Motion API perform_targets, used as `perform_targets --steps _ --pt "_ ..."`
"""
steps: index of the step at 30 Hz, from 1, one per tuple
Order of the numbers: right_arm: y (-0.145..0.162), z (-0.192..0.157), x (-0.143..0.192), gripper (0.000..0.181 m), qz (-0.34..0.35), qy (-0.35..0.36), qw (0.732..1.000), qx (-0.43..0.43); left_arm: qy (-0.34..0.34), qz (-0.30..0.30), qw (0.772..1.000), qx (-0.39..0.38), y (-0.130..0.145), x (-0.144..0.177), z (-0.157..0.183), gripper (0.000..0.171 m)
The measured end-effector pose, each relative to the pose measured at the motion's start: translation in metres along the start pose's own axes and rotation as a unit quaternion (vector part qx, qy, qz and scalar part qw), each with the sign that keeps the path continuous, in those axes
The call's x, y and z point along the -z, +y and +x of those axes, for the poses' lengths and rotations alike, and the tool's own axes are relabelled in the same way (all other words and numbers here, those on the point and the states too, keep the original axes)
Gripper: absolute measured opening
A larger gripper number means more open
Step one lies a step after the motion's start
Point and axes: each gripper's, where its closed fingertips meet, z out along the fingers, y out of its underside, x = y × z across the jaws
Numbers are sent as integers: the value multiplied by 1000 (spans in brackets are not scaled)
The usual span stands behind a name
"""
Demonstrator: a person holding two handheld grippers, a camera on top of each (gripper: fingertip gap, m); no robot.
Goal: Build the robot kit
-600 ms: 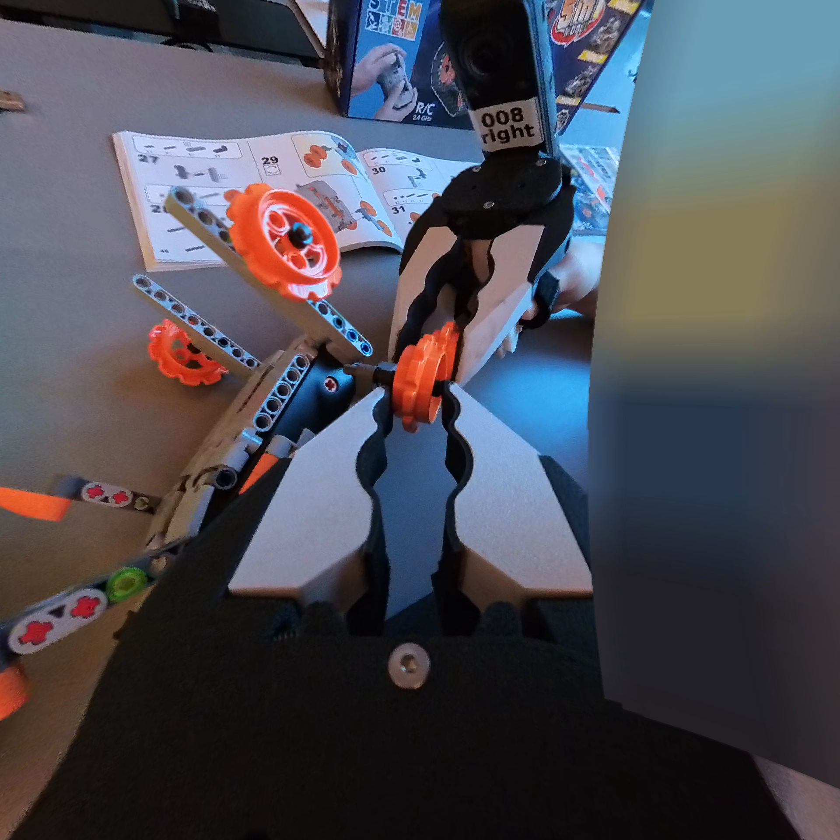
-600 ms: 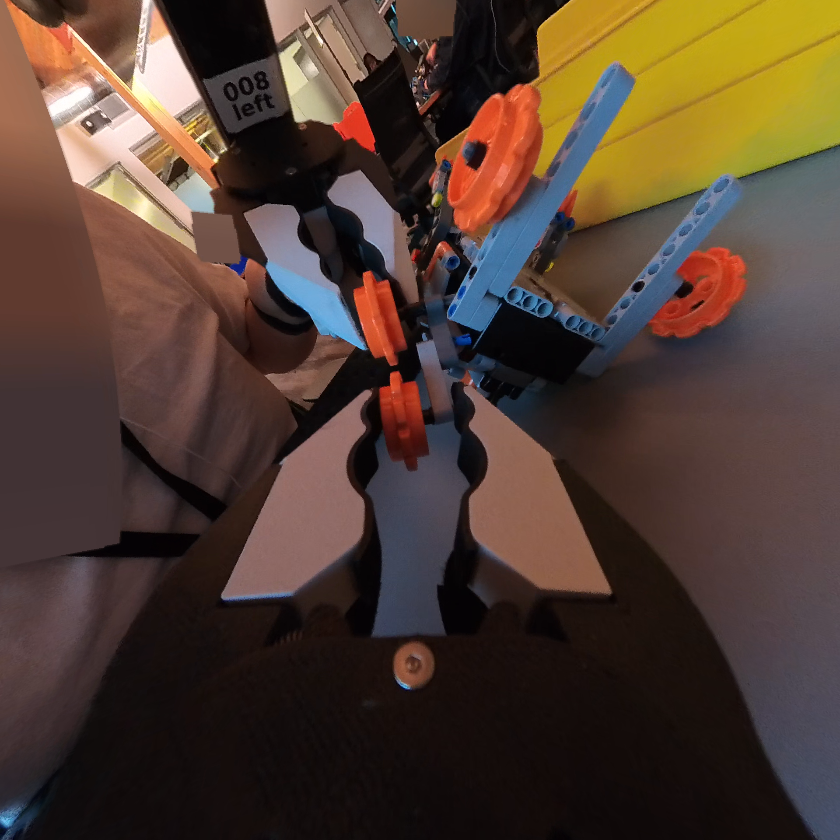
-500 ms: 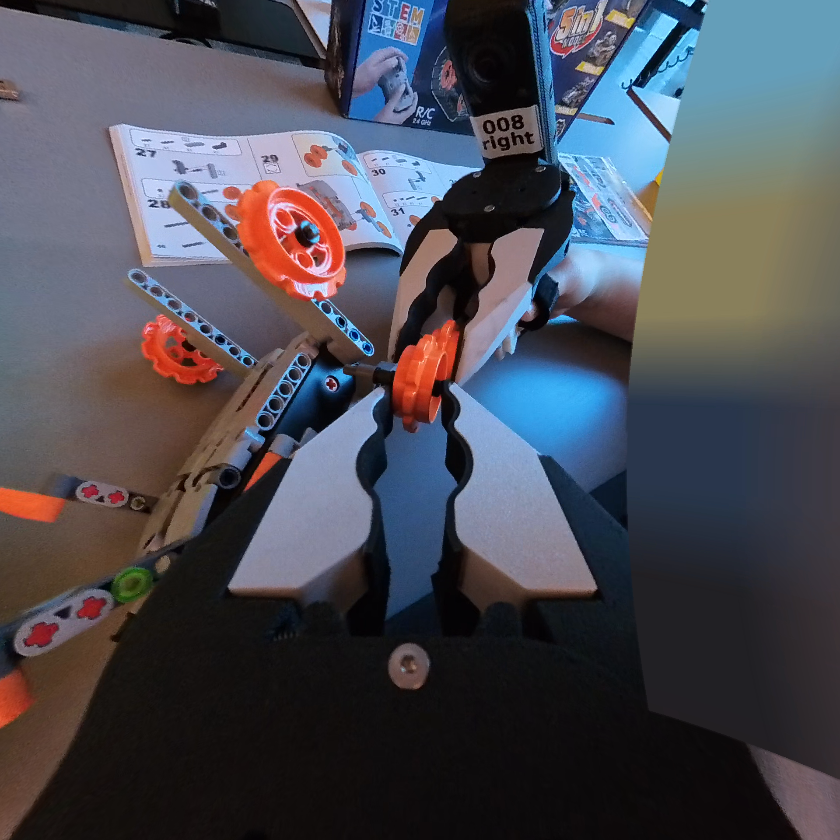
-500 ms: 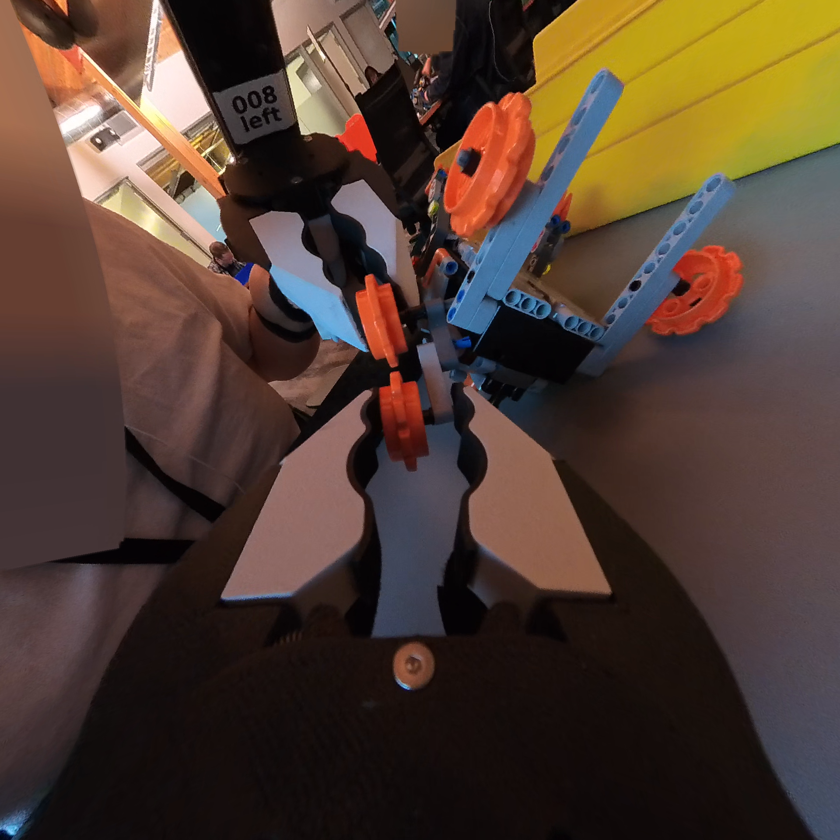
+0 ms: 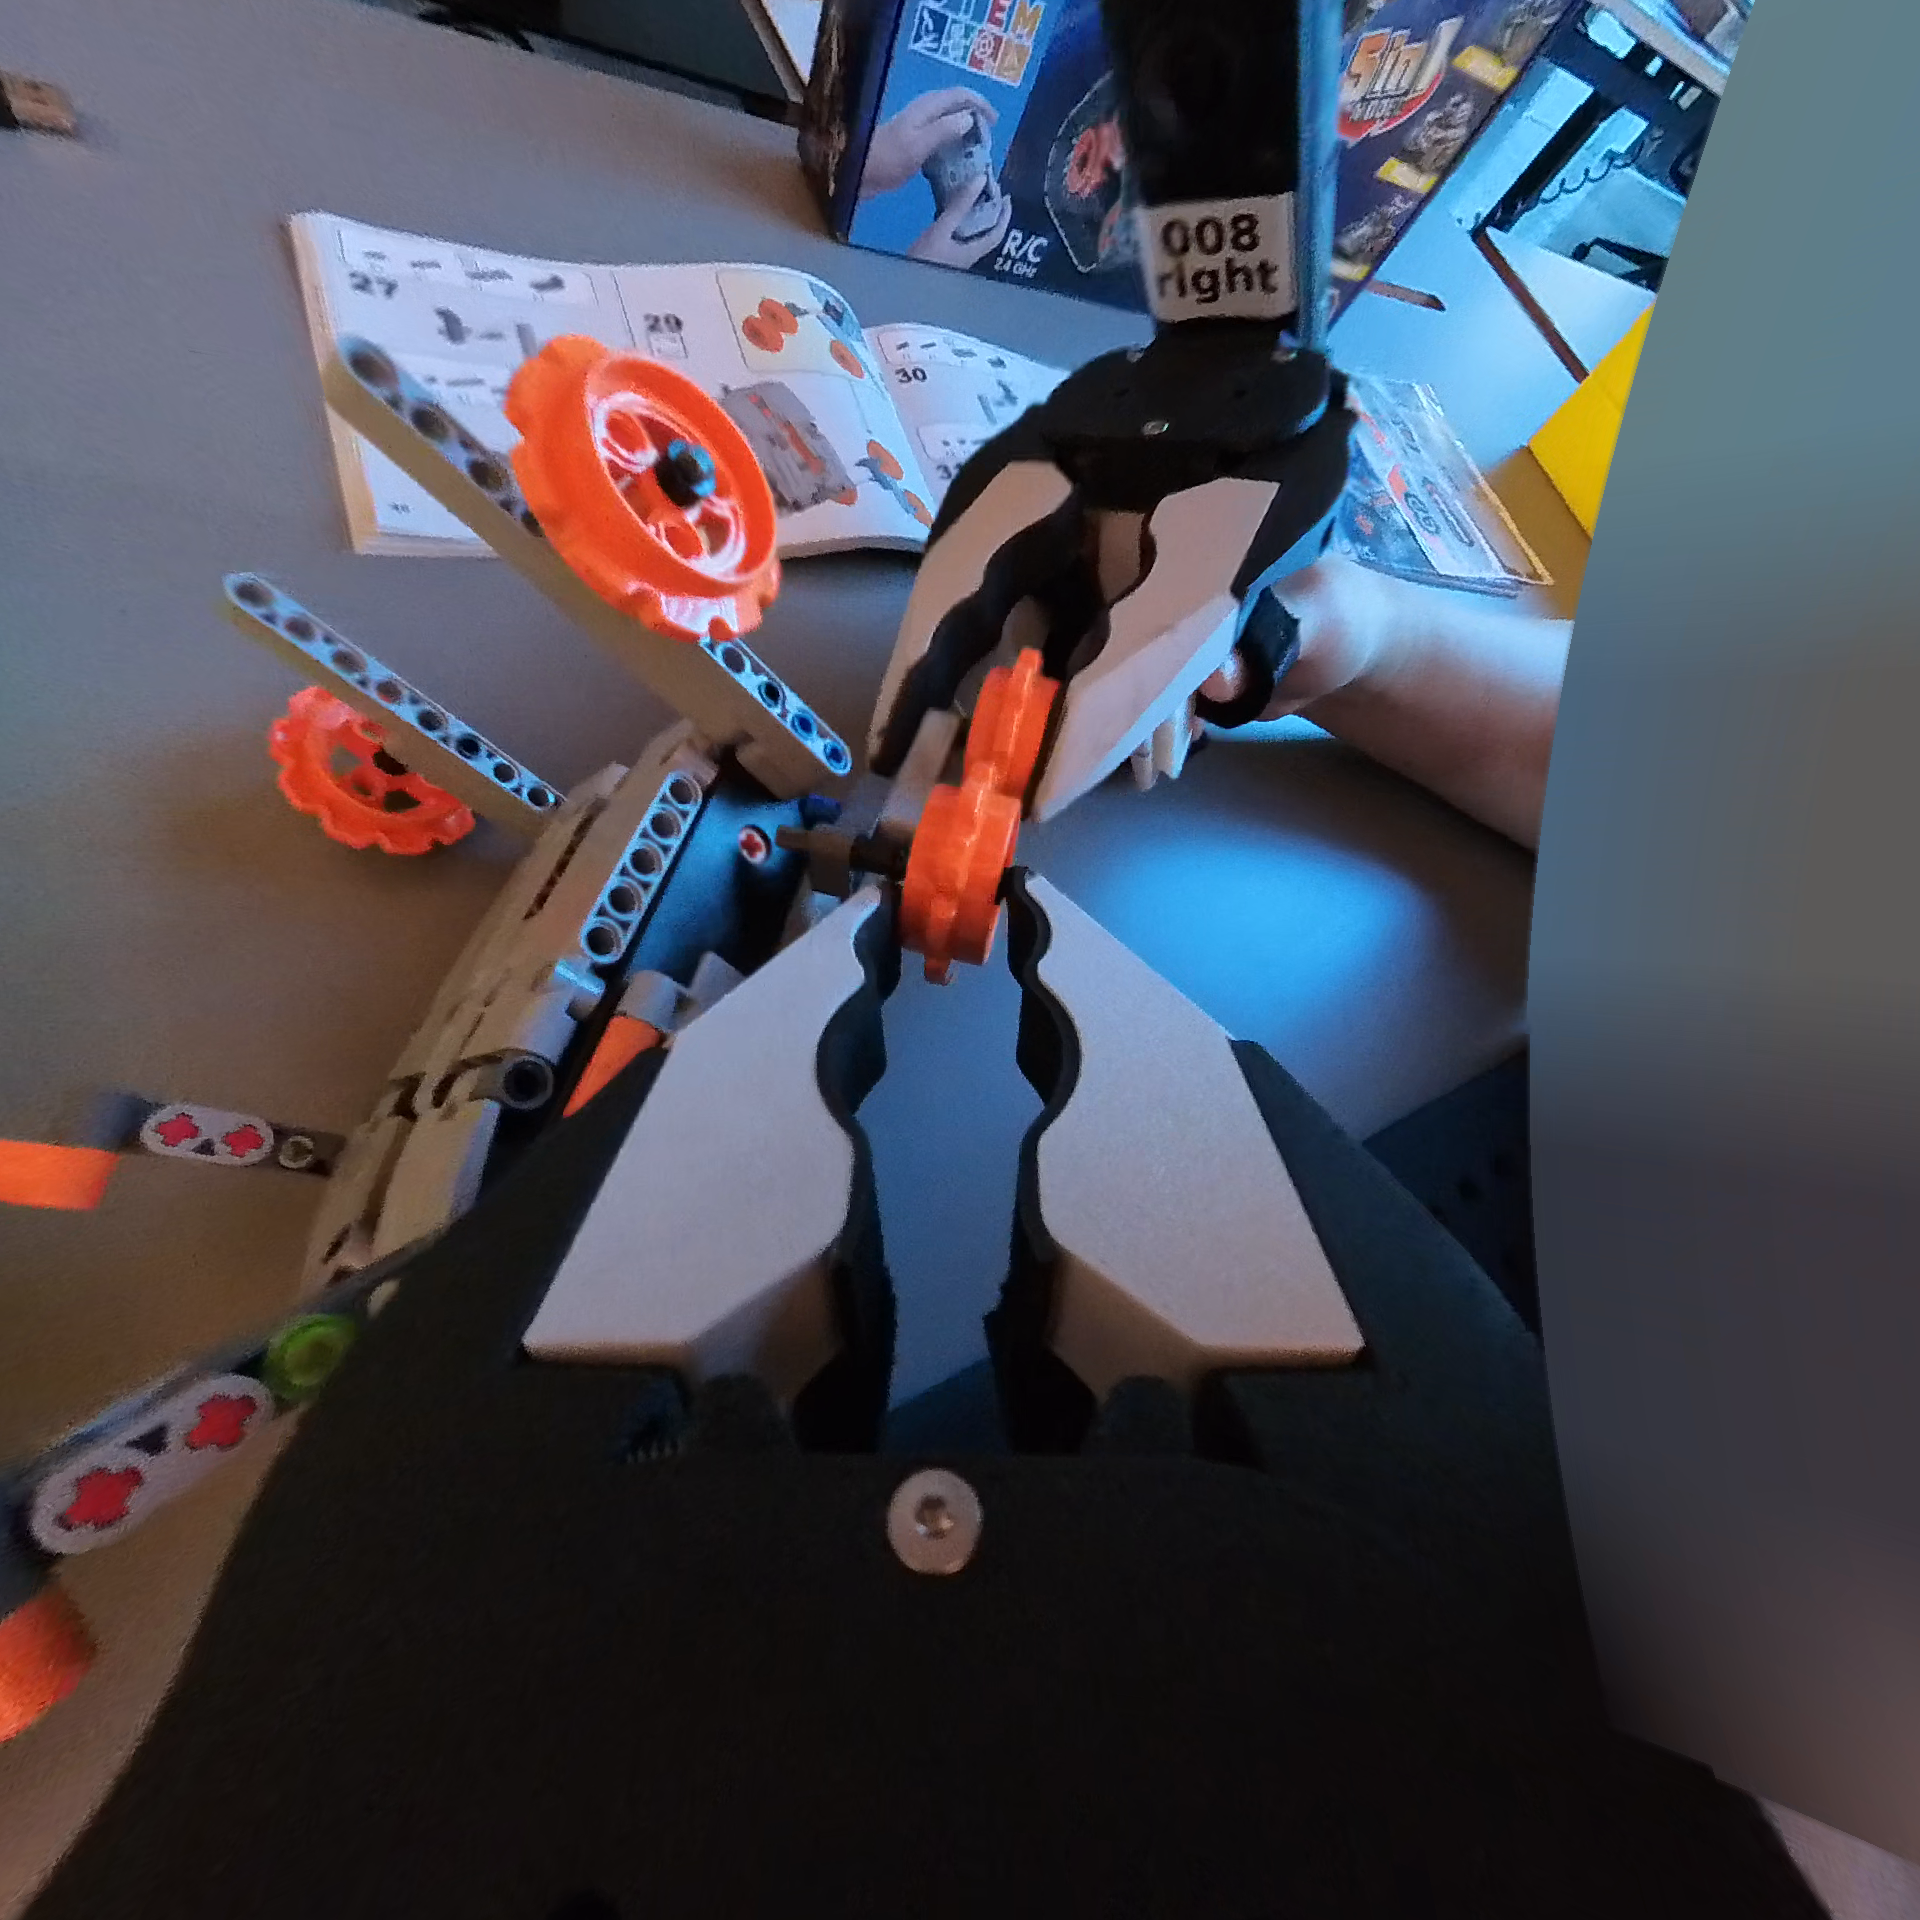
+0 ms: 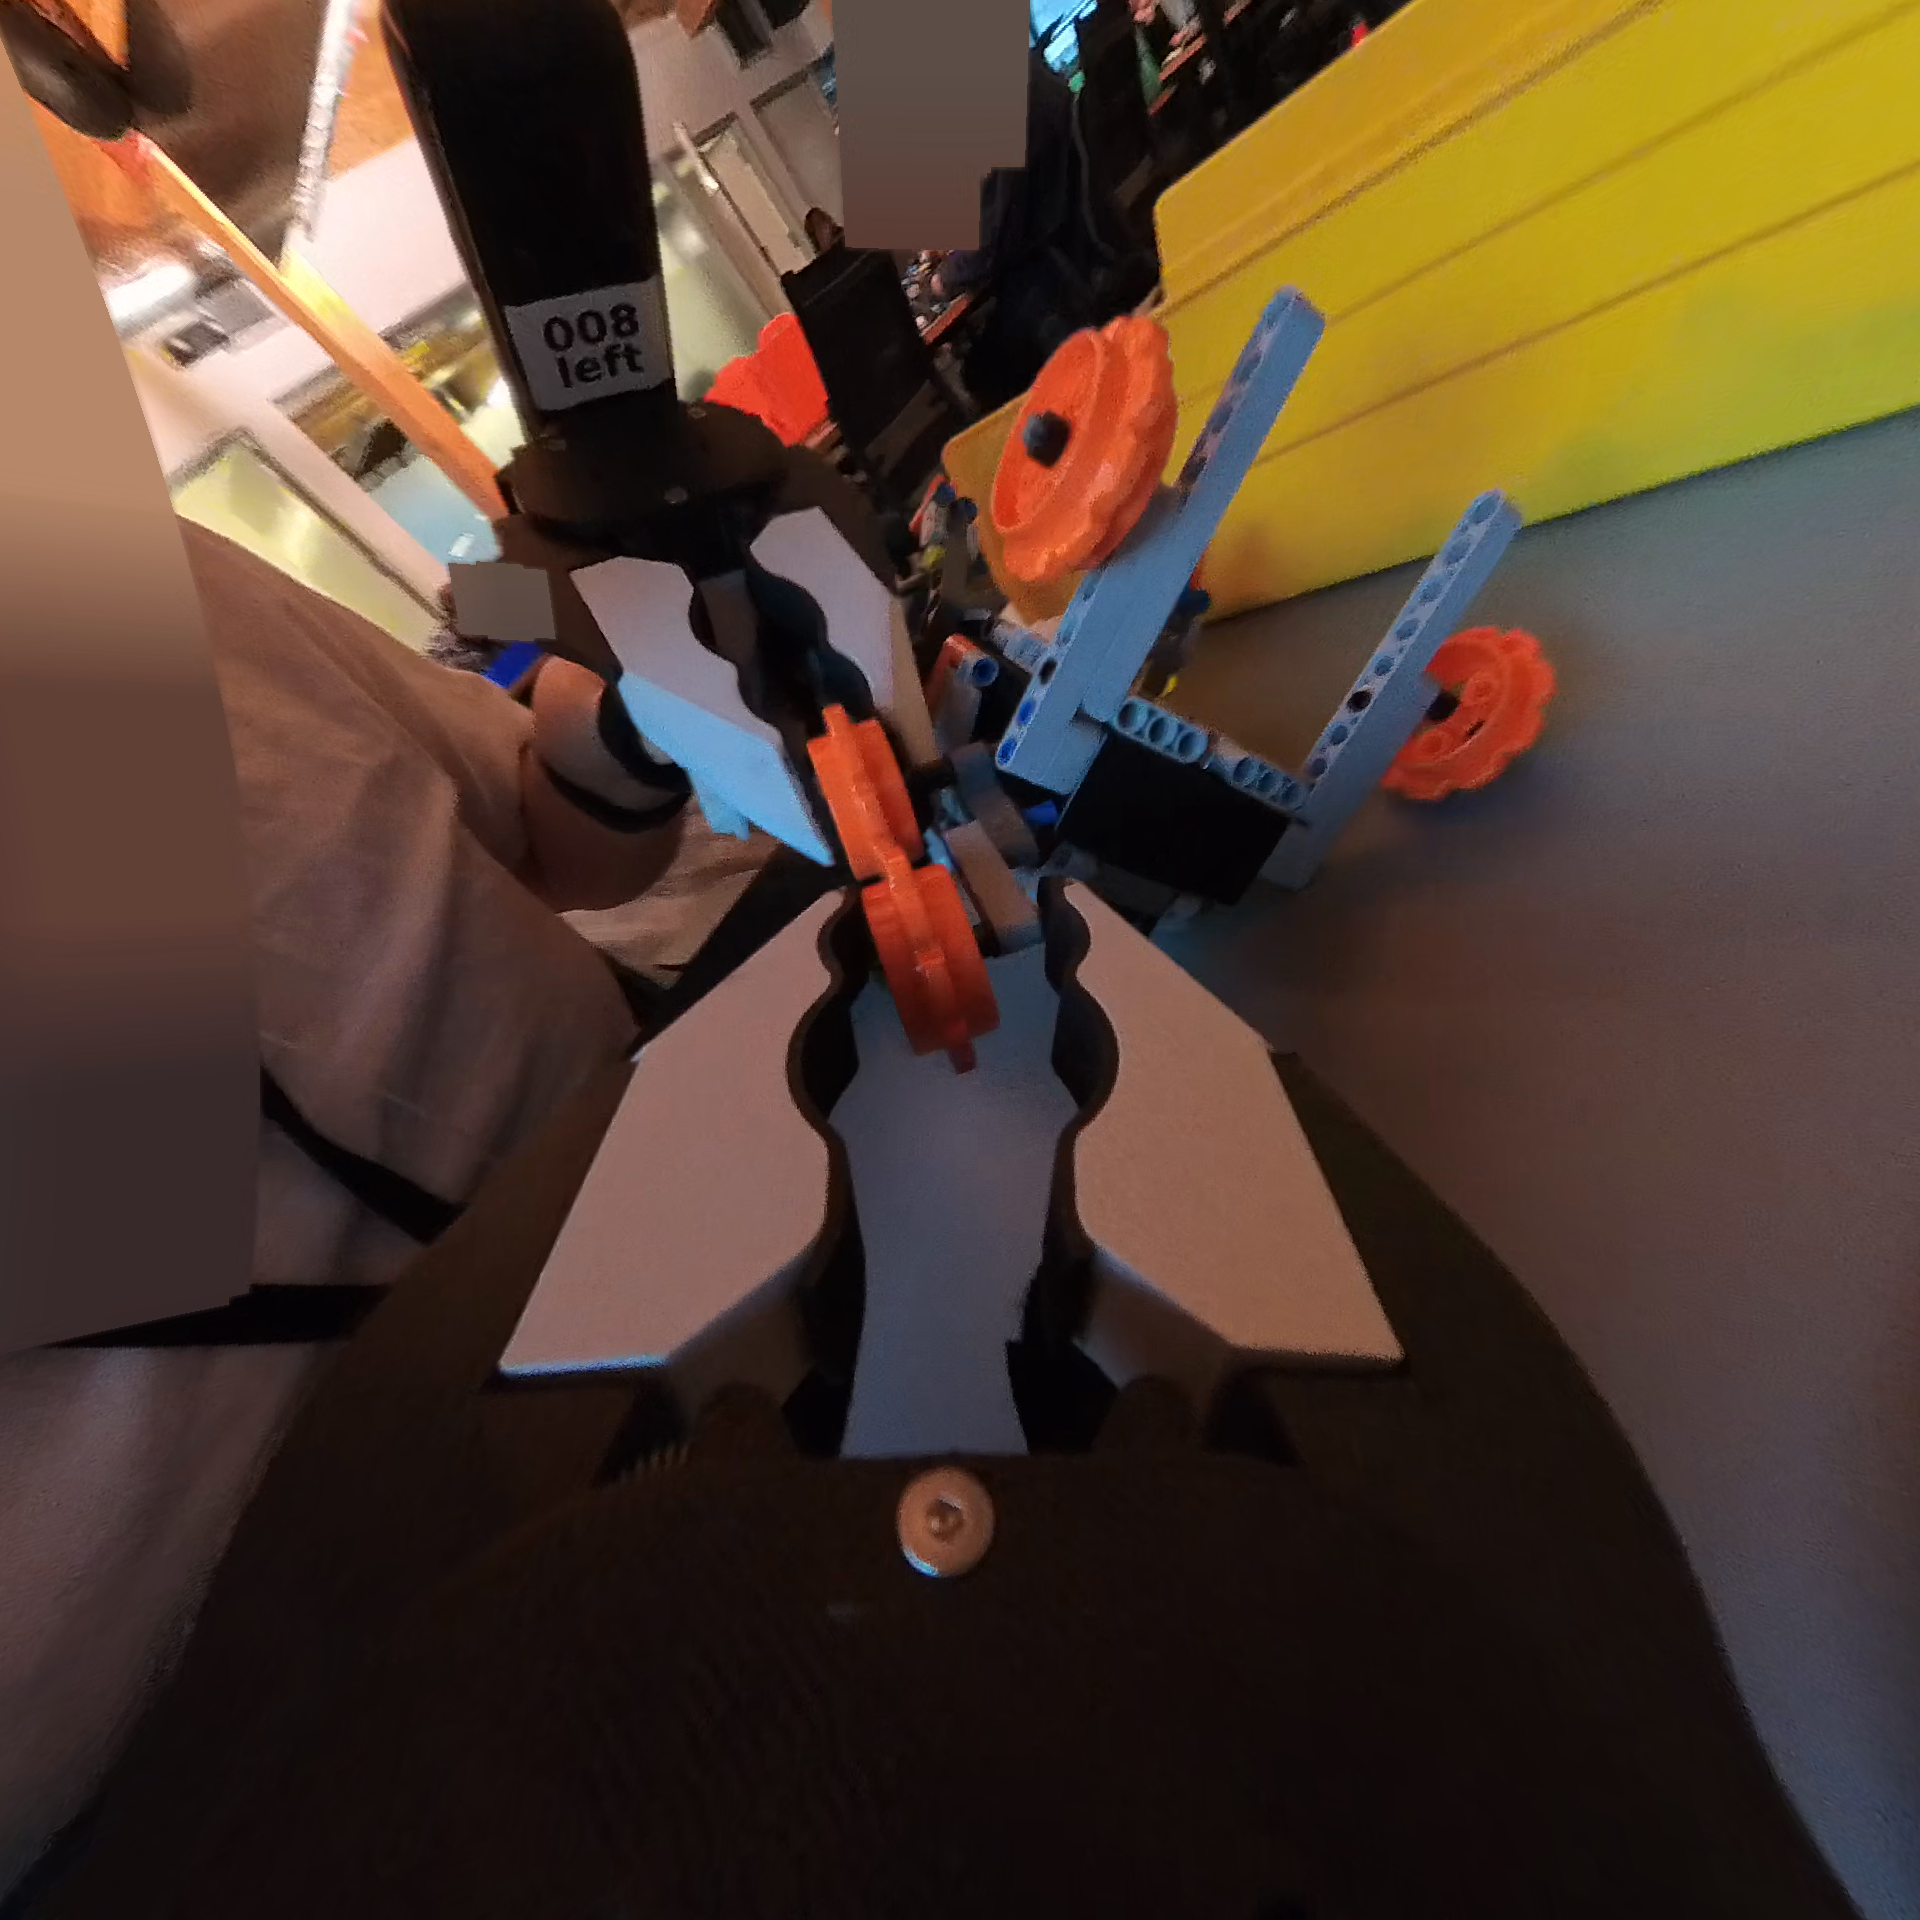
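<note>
A grey and black building-brick model [image 5: 665, 873] lies tilted on the grey table, with a big orange wheel [image 5: 644, 488] on a raised beam and a second orange wheel [image 5: 358, 774] on a lower beam. My left gripper [image 5: 940, 899] is shut on a small orange gear [image 5: 956, 883] on the model's axle. My right gripper [image 6: 951, 904] is shut on a second orange gear [image 6: 925, 966] and a grey piece right beside the first. The two grippers meet tip to tip. The right gripper also shows in the left wrist view [image 5: 987, 748], and the left gripper in the right wrist view [image 6: 862, 790].
An open instruction booklet [image 5: 436, 312] and a blue box [image 5: 966, 156] lie behind the model. A yellow bin [image 6: 1558, 260] stands past it. Loose pieces [image 5: 208, 1132] lie at the left. A person's hand [image 5: 1382, 665] and sleeve [image 6: 395, 831] are close by. Both grippers' tips are close together, under 4 cm apart.
The model has tilted a little and its big wheel has shifted. The gear in my right gripper now sits more slanted. Both grippers keep their hold.
</note>
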Motion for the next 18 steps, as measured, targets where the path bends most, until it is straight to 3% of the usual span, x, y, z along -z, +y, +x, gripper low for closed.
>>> perform_targets --steps 4,7,10,12,14,18 --pt "0 -1 -4 49 -19 59 992 109 -4 -2 1000 8 2 -2 -1 18" --pt "1 11 -4 53 -61 147 959 236 -1 -2 1000 17 1 -2 -1 18" --pt "-11 9 -1 51 -78 208 895 386 -2 -5 1000 22 0 -3 -2 18" --pt "-14 1 -2 38 -98 220 847 475 0 -6 1000 28 -1 -3 -2 17" --pt "-12 1 -4 27 -128 233 800 538 4 -5 999 35 -2 -3 -1 17" --pt "-8 8 -9 26 -191 255 710 628 7 -6 999 43 -4 -3 -2 17"
